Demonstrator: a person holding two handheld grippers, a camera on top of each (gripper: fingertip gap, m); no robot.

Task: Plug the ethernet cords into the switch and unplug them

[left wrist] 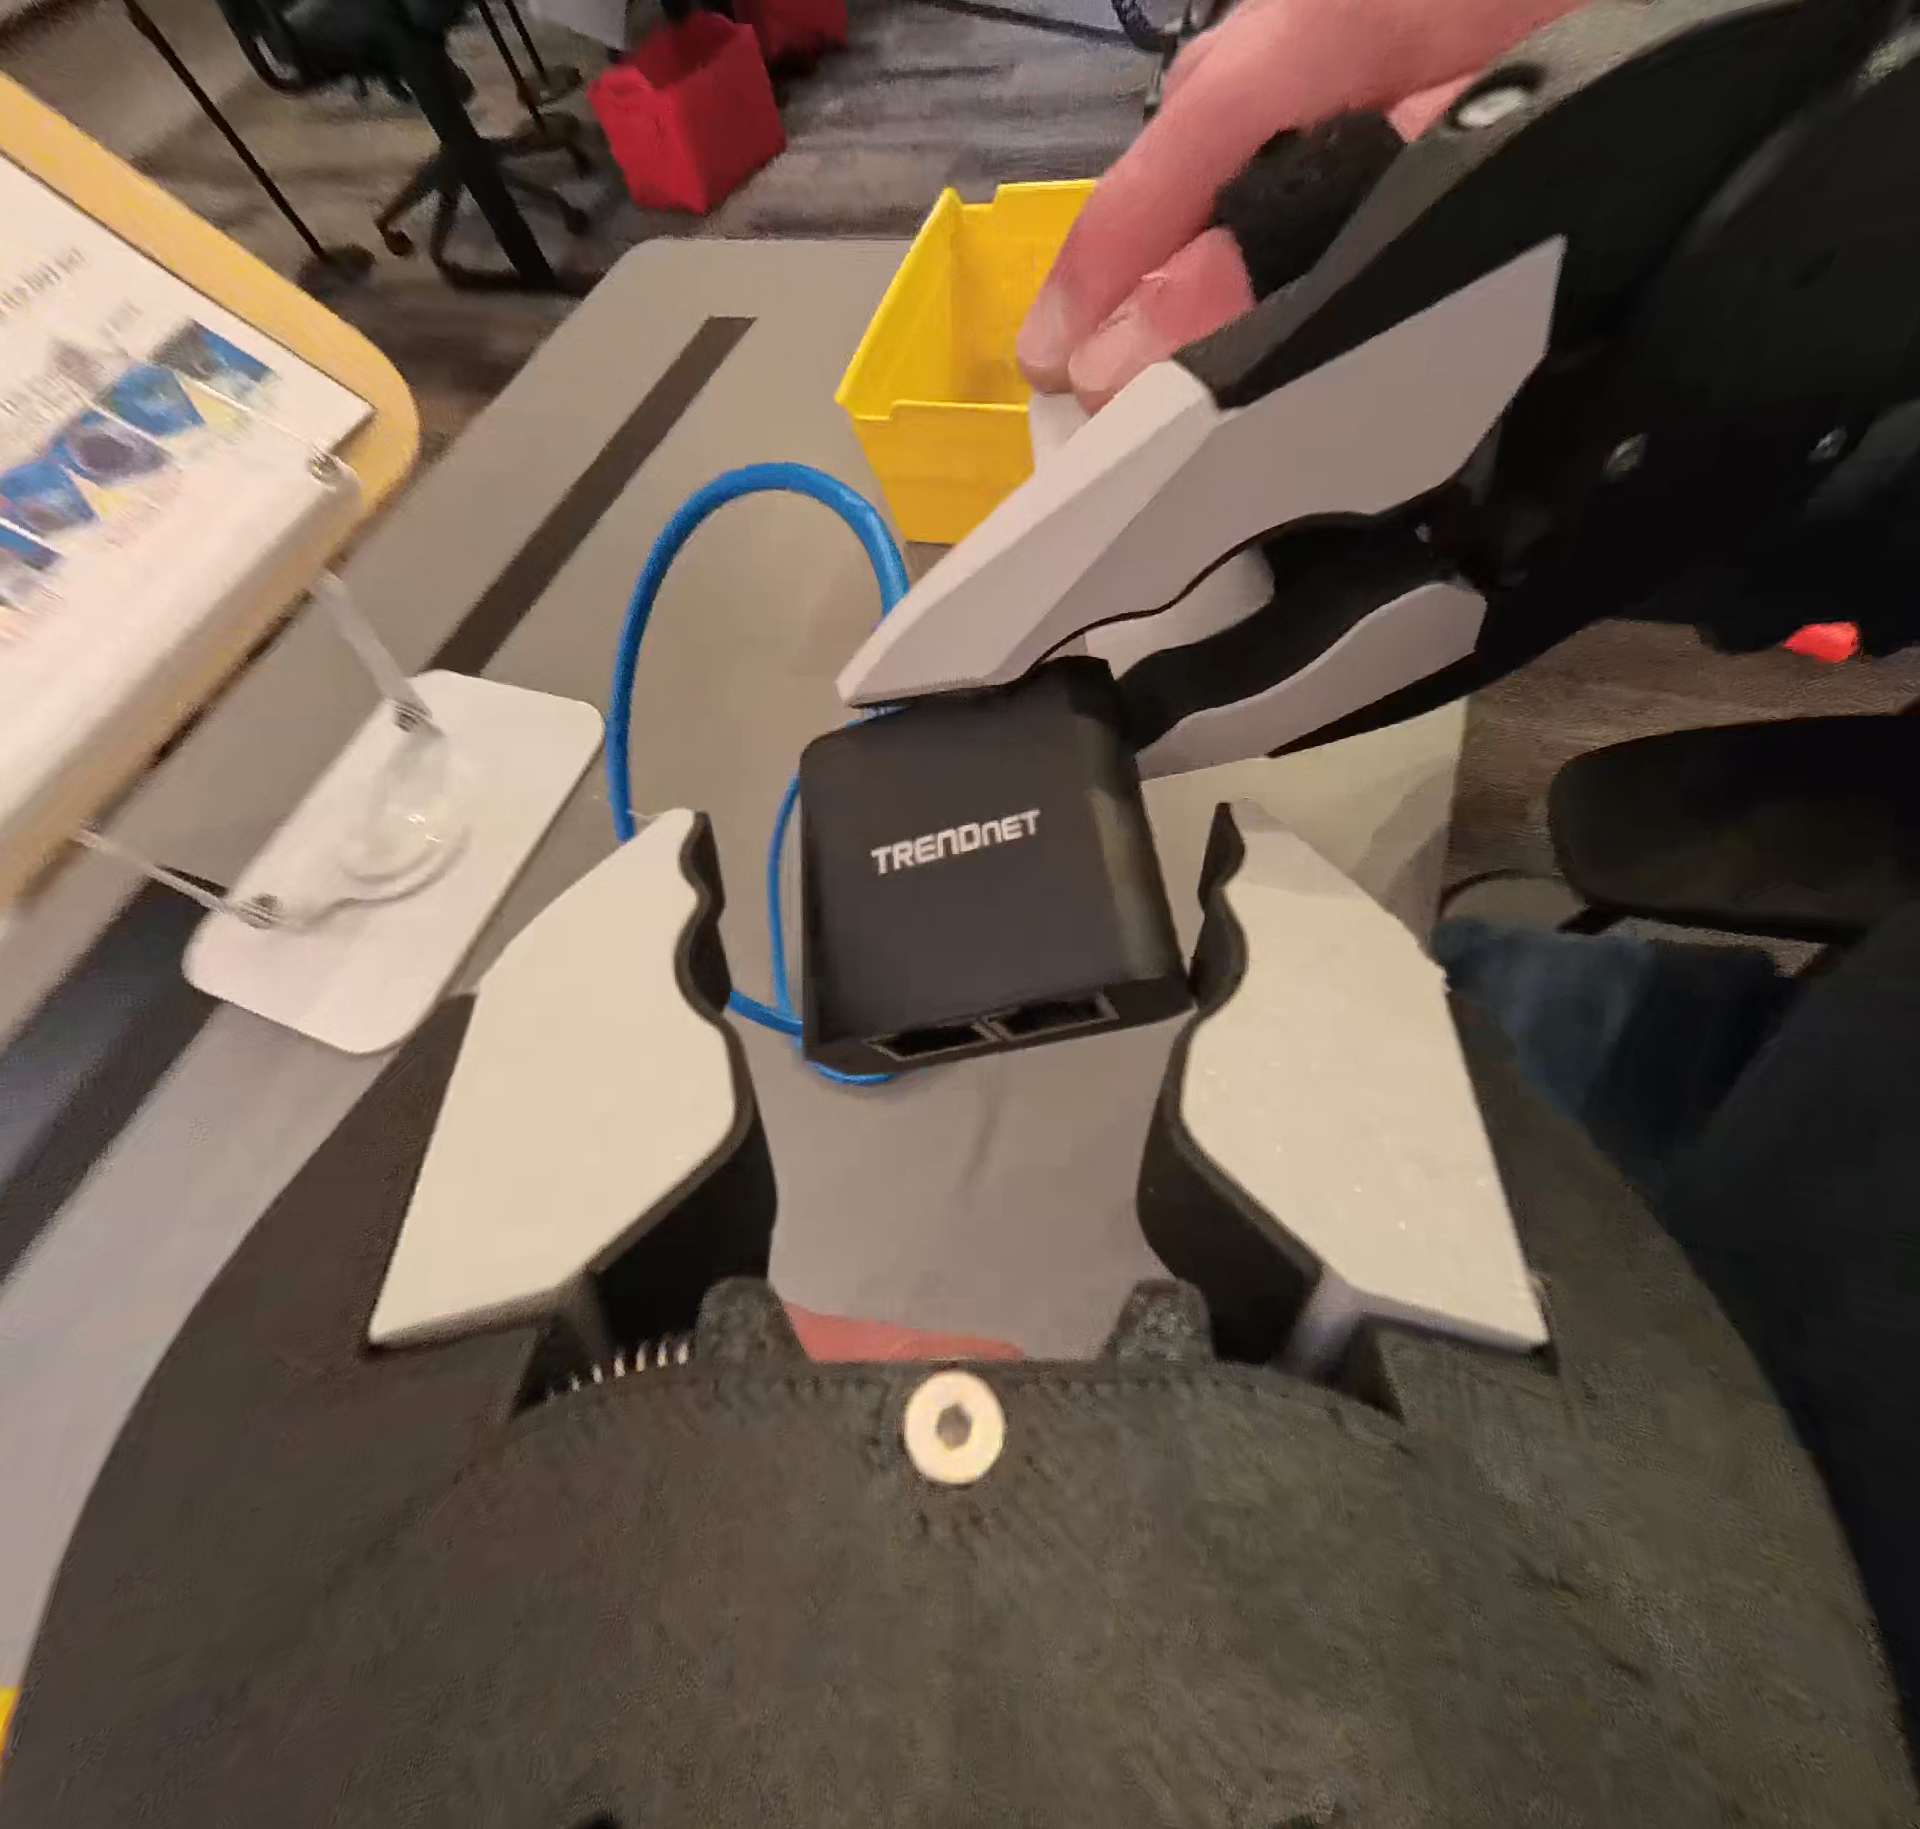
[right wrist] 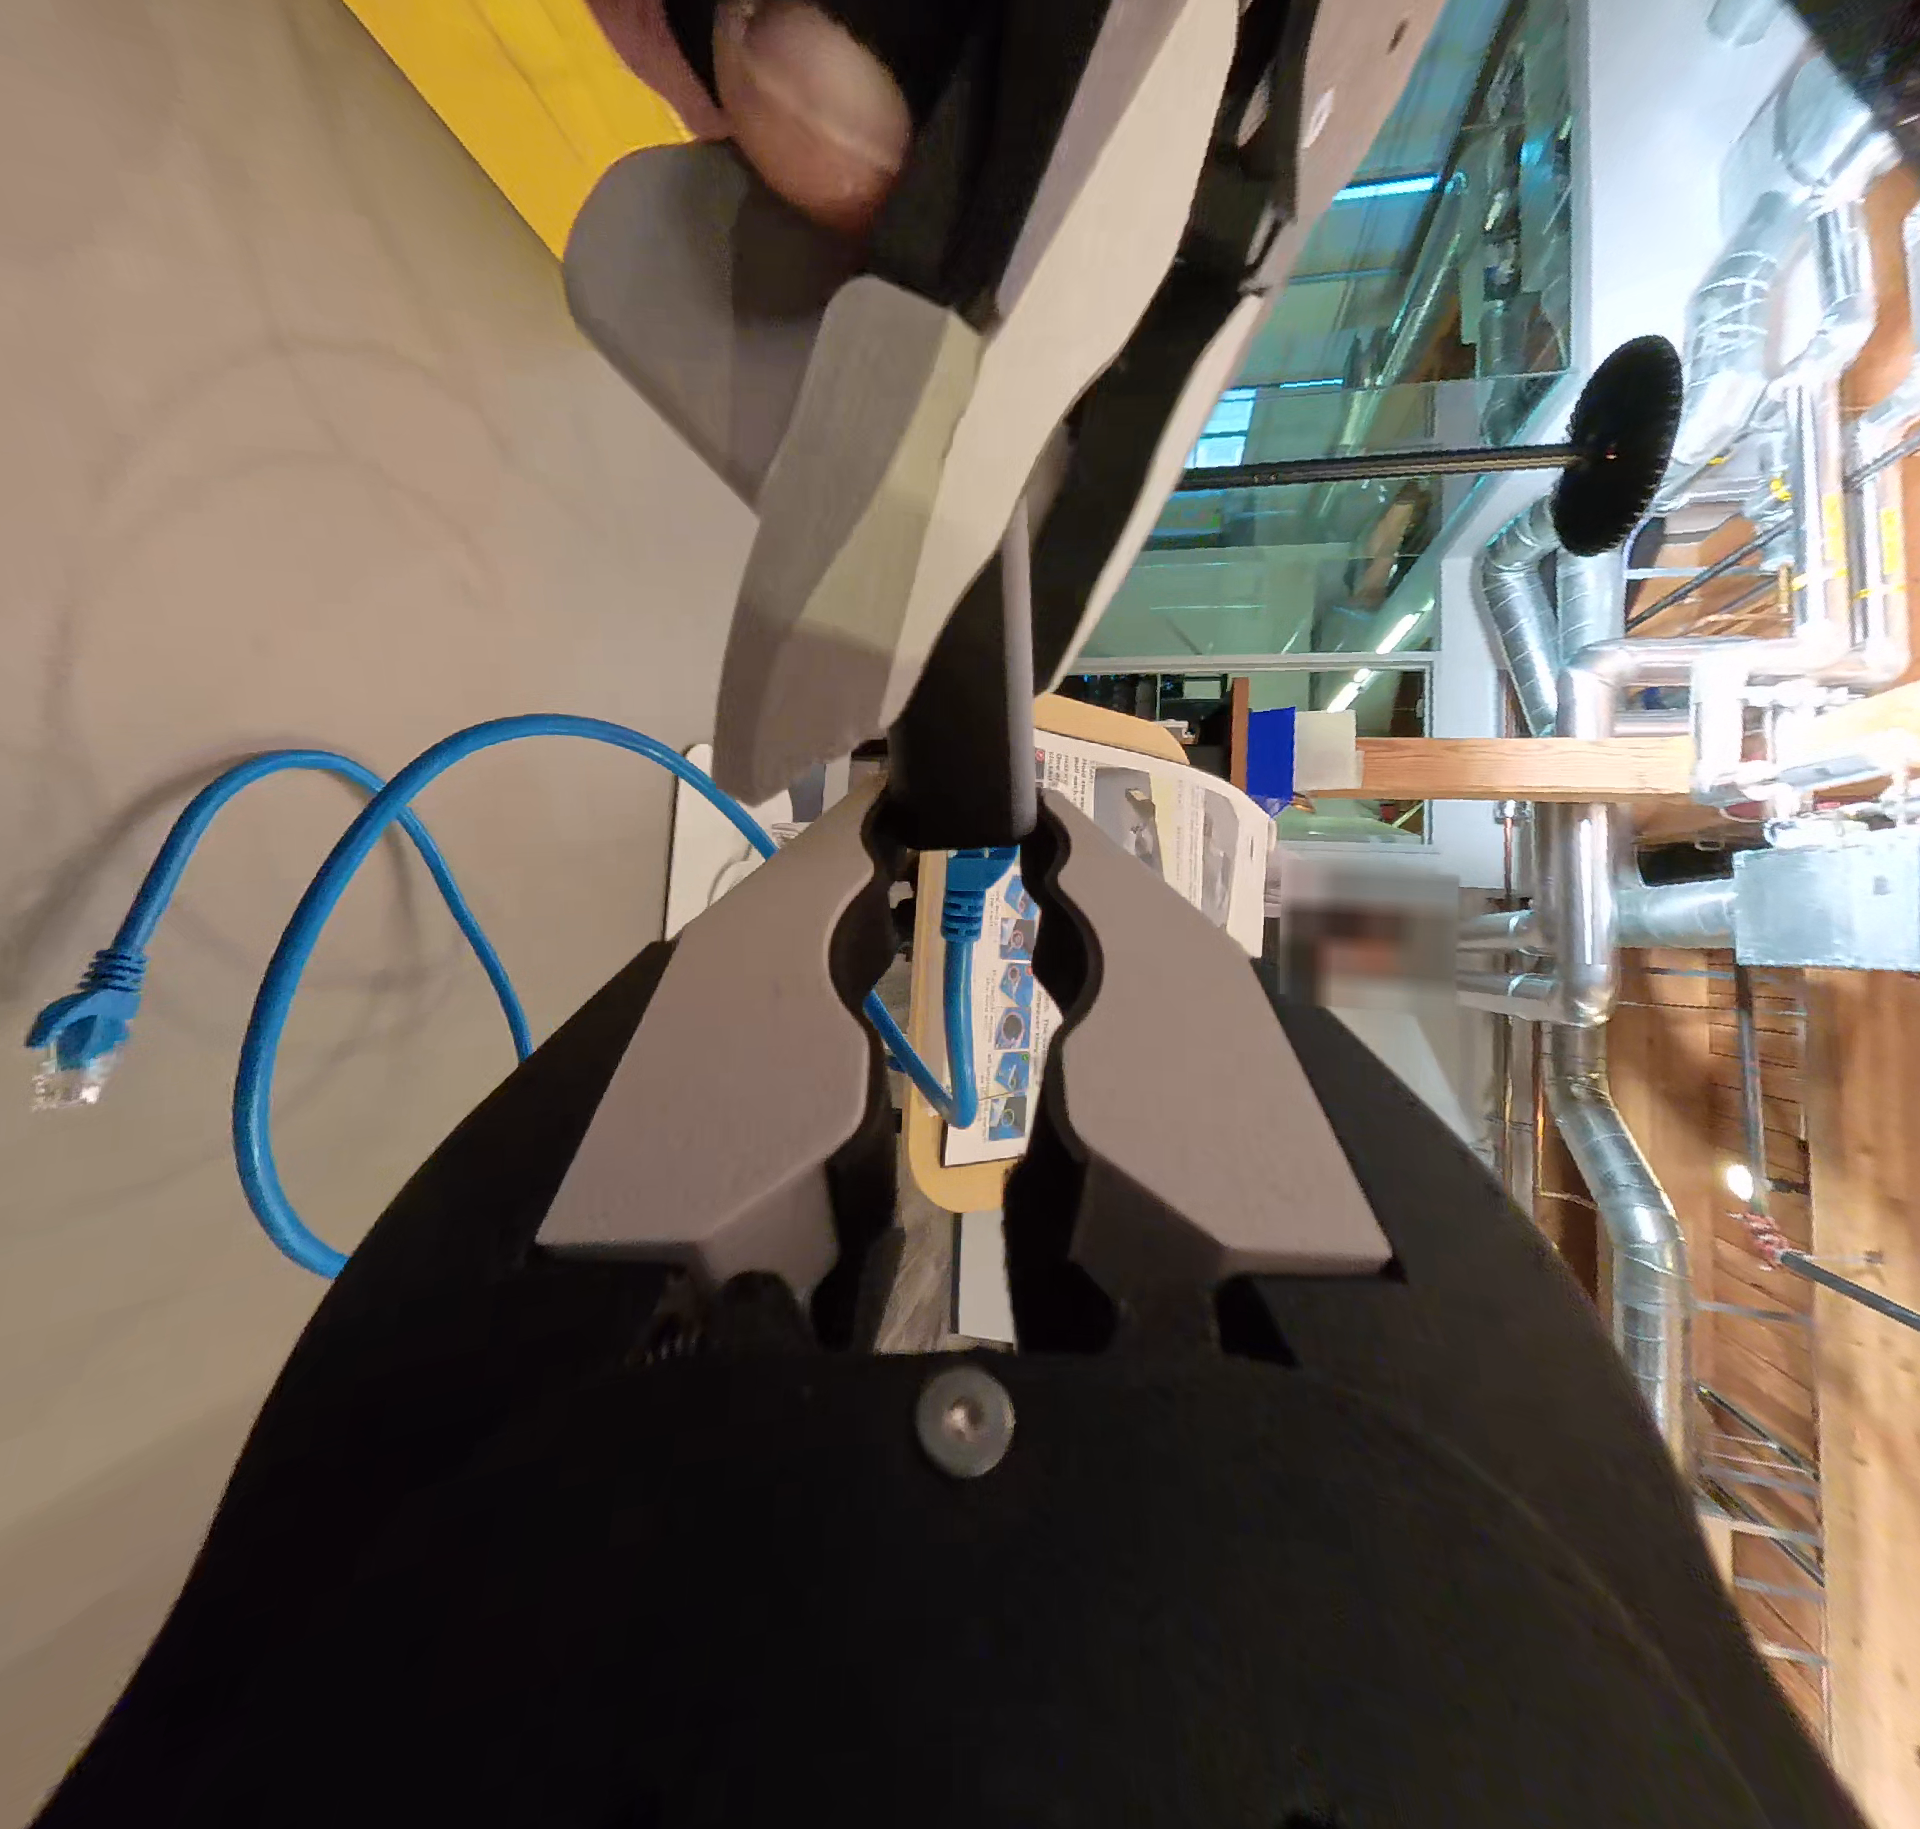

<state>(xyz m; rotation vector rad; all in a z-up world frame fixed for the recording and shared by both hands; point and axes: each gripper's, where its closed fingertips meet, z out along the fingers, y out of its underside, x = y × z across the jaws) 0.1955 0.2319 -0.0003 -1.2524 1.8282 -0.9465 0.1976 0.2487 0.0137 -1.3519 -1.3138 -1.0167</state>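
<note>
Left gripper (left wrist: 961,906): jaws apart, flanking the switch's port end; the right finger seems to touch its corner, the left stands clear.
Switch (left wrist: 987,875): small black box raised off the table, two empty ports facing the left wrist camera.
Right gripper (left wrist: 997,699): reaches in from the right, its jaws clamped on the switch's far end.
Ethernet cord (right wrist: 312,948): blue; one plug sits at the switch between the right gripper's fingers, the cord loops over the table, and the other plug lies loose on the surface.
Table (left wrist: 644,491): grey, with a dark strip.
Yellow bin (left wrist: 945,397): beyond the cord loop.
Sign stand (left wrist: 395,854): clear, on a white base at left.
</note>
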